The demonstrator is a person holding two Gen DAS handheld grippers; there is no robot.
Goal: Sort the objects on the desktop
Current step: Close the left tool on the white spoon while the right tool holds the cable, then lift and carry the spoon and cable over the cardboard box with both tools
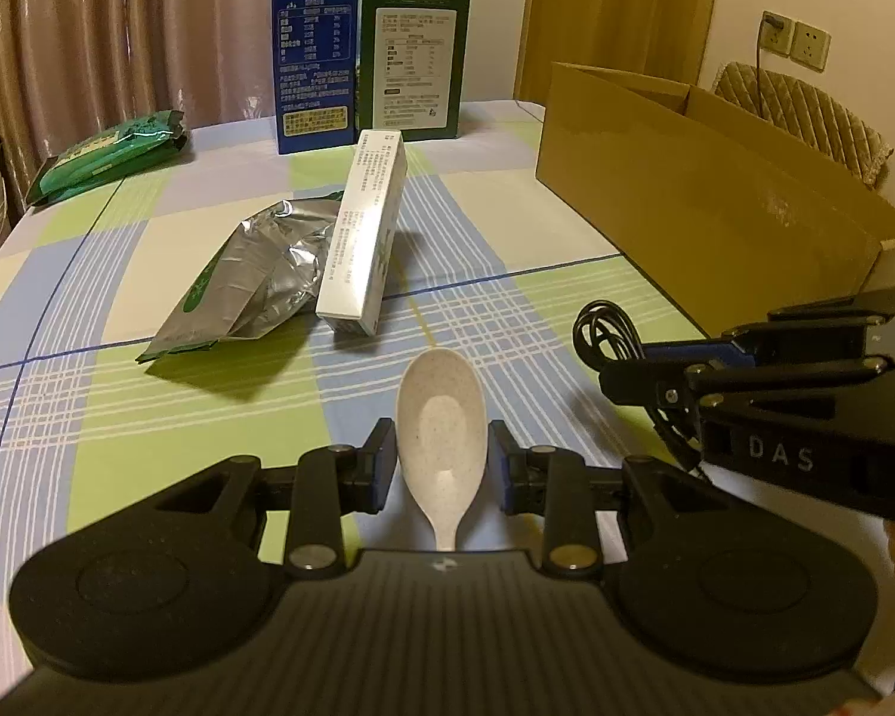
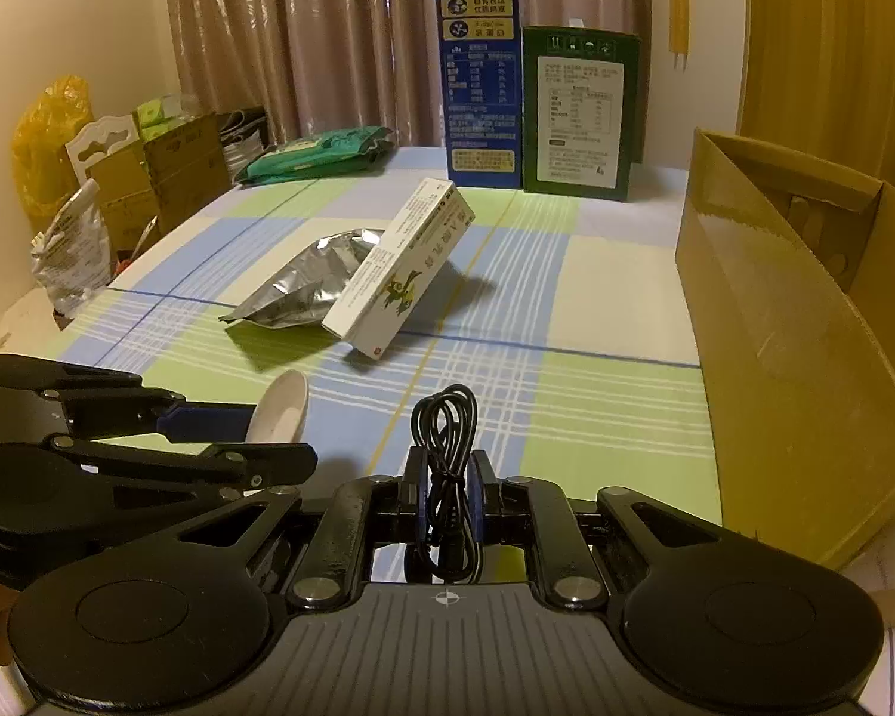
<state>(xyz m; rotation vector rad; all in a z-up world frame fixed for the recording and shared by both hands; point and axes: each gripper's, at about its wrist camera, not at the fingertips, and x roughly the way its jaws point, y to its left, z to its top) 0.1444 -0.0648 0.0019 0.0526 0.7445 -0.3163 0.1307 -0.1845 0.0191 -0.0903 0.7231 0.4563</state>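
Nearest the lens in each wrist view sits that gripper's own black body; beyond it, going by size, comes the desk [image 1: 149,417] under its blue, green and white checked cloth. Right of the white box [image 1: 361,232], which serves as landmark, stands a large open cardboard carton [image 1: 704,203] along the desk edge. Behind the white box, at the far edge, a tall blue box [image 1: 313,59] and a dark green box [image 1: 414,59] stand upright side by side. Far left of the white box lies a green packet [image 1: 110,158]. A crumpled silver pouch [image 1: 256,280] lies just left of the white box and under it, so that the white box leans tilted on the pouch with its near end down on the cloth. Nearer than the white box, the left gripper [image 1: 441,447] has its fingers [image 1: 382,447] closed narrow on a pale speckled spoon [image 1: 441,417], bowl pointing toward the white box, the handle running back between them. To the right of the spoon and nearer than the white box, the right gripper [image 2: 447,489] has its fingers [image 2: 414,477] pinched almost together on a coiled black cable [image 2: 447,423], whose loops stand up above the fingertips, clear of the cloth as far as can be seen.
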